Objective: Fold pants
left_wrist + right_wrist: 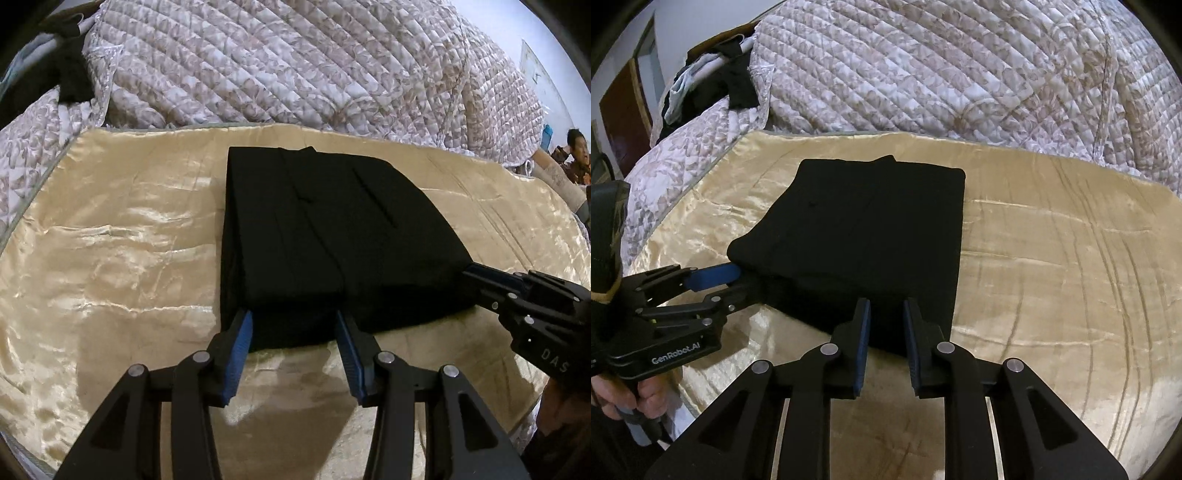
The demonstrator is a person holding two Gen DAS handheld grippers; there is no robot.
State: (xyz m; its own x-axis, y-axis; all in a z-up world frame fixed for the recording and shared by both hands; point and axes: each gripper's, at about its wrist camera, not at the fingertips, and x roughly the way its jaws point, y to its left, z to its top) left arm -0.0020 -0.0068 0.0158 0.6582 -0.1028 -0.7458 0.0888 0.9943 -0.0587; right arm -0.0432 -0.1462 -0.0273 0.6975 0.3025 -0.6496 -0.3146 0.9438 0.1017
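Black pants [325, 236], folded into a thick, roughly square stack, lie flat on a shiny gold satin cloth [110, 240] spread over a bed. All places below are given relative to the pants.

The left gripper [294, 325] sits at the near edge of the pants, toward their left corner. Its jaws stand moderately apart, with the blue pads on either side of the lowest layer of fabric that sticks out from under the stack. The pads do not appear to squeeze the cloth. From the right wrist view, one of its blue fingers [714, 276] lies against the underside of the raised left near corner of the pants.

The right gripper [885, 325] sits at the near edge of the pants, toward their right corner. Its jaws are narrowly apart, with the dark edge of the pants lying in the gap between them; the pads do not seem to press on it.

A hand [631, 400] grips the handle of the left gripper, down and to the left of the pants.

Behind the pants, beyond the far edge of the gold cloth, a quilted floral bedspread [277, 62] is heaped high. To the far left behind the pants, dark clothing [735, 83] rests on the bedspread. A person [576, 151] is partly visible far to the right.
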